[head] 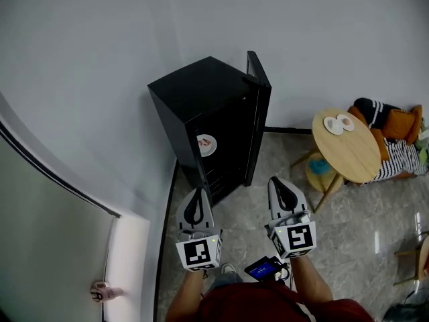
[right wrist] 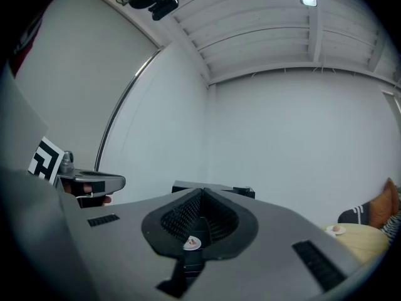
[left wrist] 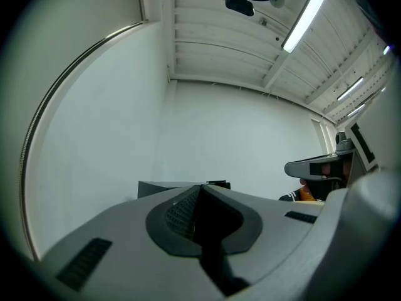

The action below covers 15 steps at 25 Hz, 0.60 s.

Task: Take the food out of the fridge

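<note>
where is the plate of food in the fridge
In the head view, the plate sits inside the open black fridge at centre, left of the round wooden table.

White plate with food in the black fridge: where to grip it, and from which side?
Pinch the near rim of the white plate, coming in level through the open front of the black fridge. It seems to lie flat on a shelf, so probably only its front edge is free. The open door stands at its right.
</note>
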### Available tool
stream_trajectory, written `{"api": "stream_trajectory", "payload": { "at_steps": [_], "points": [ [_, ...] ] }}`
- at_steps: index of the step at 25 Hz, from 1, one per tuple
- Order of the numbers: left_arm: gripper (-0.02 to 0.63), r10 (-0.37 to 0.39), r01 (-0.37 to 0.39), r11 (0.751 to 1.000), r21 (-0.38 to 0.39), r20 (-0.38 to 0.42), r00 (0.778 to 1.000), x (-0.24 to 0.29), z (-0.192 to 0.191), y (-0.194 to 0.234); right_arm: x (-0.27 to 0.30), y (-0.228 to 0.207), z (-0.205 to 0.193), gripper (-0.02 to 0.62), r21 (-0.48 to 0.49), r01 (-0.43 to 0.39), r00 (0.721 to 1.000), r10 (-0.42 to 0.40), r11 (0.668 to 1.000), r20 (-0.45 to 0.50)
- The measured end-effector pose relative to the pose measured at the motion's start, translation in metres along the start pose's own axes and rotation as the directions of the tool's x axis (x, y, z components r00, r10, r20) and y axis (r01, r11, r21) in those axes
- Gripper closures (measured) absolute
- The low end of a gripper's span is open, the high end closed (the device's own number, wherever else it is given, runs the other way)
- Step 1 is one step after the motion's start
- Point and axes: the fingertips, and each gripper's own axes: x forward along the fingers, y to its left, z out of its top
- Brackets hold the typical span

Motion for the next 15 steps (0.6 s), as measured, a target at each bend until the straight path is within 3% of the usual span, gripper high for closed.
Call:
{"api": "stream_trajectory", "payload": {
  "at_steps": [3, 8, 15],
  "points": [
    [0.592, -0.018, 0.018, 1.000, 0.002, -0.011, 1.000, 0.014, -0.006, 0.014, 0.020, 0.007, 0.002, 0.572, 0.016, 0.012, 0.999, -0.013, 1.000, 0.038],
    [0.592, -0.033, 0.033, 0.999, -0.007, -0.009, 0.999, 0.034, -0.012, 0.025, 0.033, 0.005, -0.021, 0.572, -0.001, 0.031, 0.999, -0.031, 1.000, -0.044],
    [0.592, -0.062, 0.062, 0.998, -0.008, -0.003, 0.998, 0.063, -0.018, 0.018, 0.055, -0.013, -0.024, 0.572, 0.016, 0.048, 0.998, -0.048, 0.999, -0.031]
  ]
}}
